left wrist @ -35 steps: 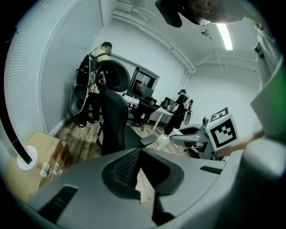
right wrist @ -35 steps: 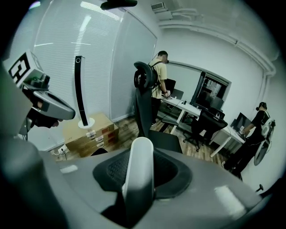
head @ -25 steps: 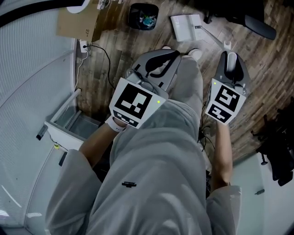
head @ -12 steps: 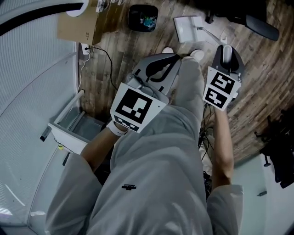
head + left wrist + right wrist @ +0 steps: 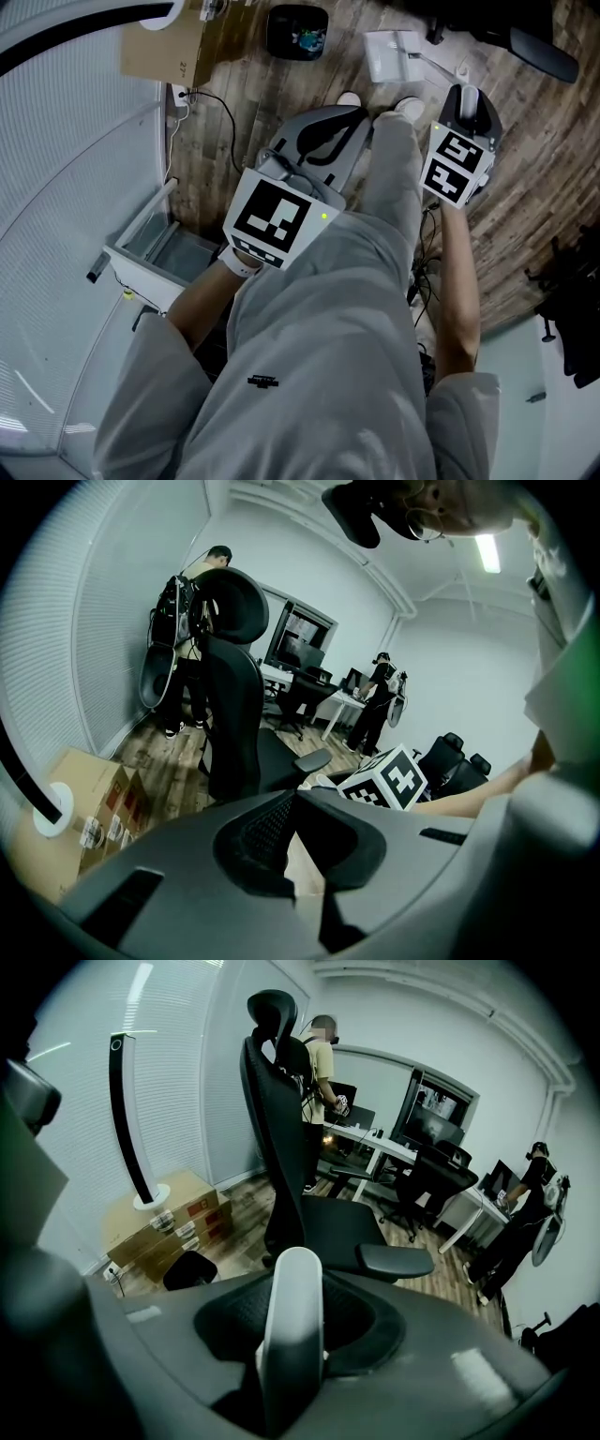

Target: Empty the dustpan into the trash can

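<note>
Indoors, a person in grey clothes stands on a wooden floor [image 5: 234, 89], a two-jaw gripper in each hand. The right gripper [image 5: 472, 101] is clamped on a white handle [image 5: 292, 1335] that rises upright between its jaws in the right gripper view. In the head view this handle leads down to the white dustpan [image 5: 386, 54], which sits low ahead of the person's shoes; whether it touches the floor cannot be told.

The left gripper [image 5: 359, 114] is held over the person's left leg. In its own view the two dark fingers meet at their tips [image 5: 295, 794] and carry nothing.

The black trash can [image 5: 295, 33] stands on the floor to the left of the dustpan and apart from it, with something colourful inside. From the right gripper view it shows as a dark tub [image 5: 190, 1269] just beside a stack of cardboard boxes [image 5: 164, 1218].

A cardboard box [image 5: 164, 47] lies further left of the can in the head view, near the white slatted wall [image 5: 66, 169].

Behind the grippers stands a black high-backed office chair [image 5: 300, 1176] — beyond it, desks with monitors and other people in the room.
</note>
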The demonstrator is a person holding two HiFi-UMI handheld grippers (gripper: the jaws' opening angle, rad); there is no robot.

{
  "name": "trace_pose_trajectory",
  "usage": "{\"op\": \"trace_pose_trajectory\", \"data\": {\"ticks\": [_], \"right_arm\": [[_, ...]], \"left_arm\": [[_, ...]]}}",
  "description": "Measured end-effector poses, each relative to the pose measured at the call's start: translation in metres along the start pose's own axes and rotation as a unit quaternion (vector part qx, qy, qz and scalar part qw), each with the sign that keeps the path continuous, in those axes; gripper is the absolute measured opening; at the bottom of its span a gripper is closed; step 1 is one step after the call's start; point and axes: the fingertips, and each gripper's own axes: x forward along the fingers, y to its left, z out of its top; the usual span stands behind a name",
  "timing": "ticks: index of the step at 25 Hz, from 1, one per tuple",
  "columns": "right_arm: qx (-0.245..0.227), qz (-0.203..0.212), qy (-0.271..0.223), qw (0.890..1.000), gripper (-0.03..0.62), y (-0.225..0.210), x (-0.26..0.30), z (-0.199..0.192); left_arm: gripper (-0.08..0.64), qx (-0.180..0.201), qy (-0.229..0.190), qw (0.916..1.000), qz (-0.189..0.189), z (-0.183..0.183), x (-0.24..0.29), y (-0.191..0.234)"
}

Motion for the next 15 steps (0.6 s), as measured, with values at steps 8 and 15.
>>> {"op": "trace_pose_trajectory", "data": {"ticks": [8,15], "right_arm": [[0.011,0.027,0.003,1.000,0.193,-0.001,0.005,0.008],[0.041,0.040,-0.018,0.998,0.192,-0.005,-0.010,0.023]], "left_arm": [[0.007,0.004,0.001,1.0000,-0.009,-0.002,0.005,-0.010],[0.007,0.011,-0.007,0.9999,-0.009,0.004,0.000,-0.015]]}}
